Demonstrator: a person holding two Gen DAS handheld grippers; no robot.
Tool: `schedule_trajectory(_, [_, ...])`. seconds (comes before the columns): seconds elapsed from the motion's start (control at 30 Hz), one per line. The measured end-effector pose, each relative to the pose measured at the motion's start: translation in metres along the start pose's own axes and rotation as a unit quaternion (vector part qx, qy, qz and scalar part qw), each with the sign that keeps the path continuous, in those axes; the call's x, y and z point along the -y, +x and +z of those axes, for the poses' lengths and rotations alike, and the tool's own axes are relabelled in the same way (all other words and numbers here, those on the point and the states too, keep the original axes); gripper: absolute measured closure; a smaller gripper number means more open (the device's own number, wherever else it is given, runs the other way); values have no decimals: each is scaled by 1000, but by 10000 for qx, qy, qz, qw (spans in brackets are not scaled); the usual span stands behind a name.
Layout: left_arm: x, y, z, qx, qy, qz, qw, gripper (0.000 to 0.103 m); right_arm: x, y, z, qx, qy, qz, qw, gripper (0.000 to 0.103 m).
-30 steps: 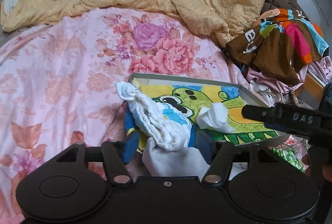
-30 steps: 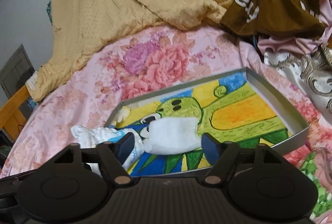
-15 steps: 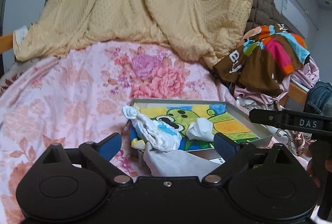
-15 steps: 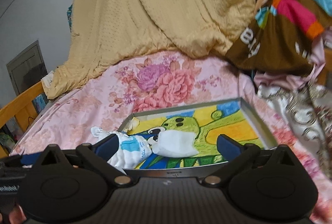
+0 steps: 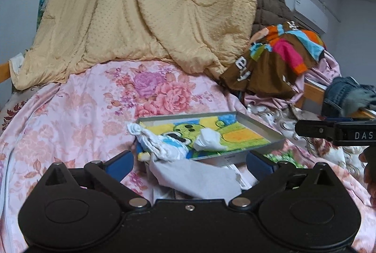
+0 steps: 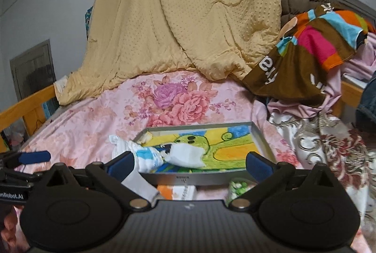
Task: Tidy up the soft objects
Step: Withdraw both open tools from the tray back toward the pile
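Left gripper (image 5: 190,162) opening, nothing between the jaws – right gripper (image 6: 189,162) spread wide, empty too. White-and-blue cloth bundle (image 5: 162,145) draped over left near edge of tray (image 5: 263,127), white wad (image 6: 186,155) lying inside – on floral bedspread (image 5: 70,112).

Home bedroom: bed (image 5: 70,116), quilt (image 5: 152,13), heaped clothes (image 5: 277,60)

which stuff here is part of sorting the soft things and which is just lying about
Part of the job:
- shallow grey metal tray with a green cartoon picture
- knotted white and blue cloth bundle
- small crumpled white cloth
- open left tongs
- open right tongs

Lying about:
- yellow dotted quilt
- brown striped garment
- pink floral bedsheet
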State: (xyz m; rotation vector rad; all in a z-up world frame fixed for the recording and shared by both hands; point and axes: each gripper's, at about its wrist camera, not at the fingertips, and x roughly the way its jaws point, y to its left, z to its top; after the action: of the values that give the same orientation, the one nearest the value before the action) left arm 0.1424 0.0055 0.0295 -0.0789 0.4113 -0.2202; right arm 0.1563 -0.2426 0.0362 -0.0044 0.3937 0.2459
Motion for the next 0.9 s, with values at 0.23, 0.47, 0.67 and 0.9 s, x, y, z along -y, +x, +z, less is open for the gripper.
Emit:
schedule_trajectory(0.23, [22, -15, -17, -117, 308, -242, 9992, 1, 6, -23, -22, -485, 48, -298, 9984, 0])
schedule_trajectory(0.47, [43, -21, -32, -302, 655, -572, 9957, 1, 14, -33, -39, -907, 227, -536, 9942, 0])
schedule_trajectory(0.67, [61, -15, -46, -617, 1063, -839, 9889, 1, 26, -24, -51, -1420, 442, -694, 9864, 0])
schedule_trajectory(0.9, [71, -3, -64, -1028, 1438, -1006, 9791, 1, 29, 1, -69, -2163, 537, -741, 9720, 0])
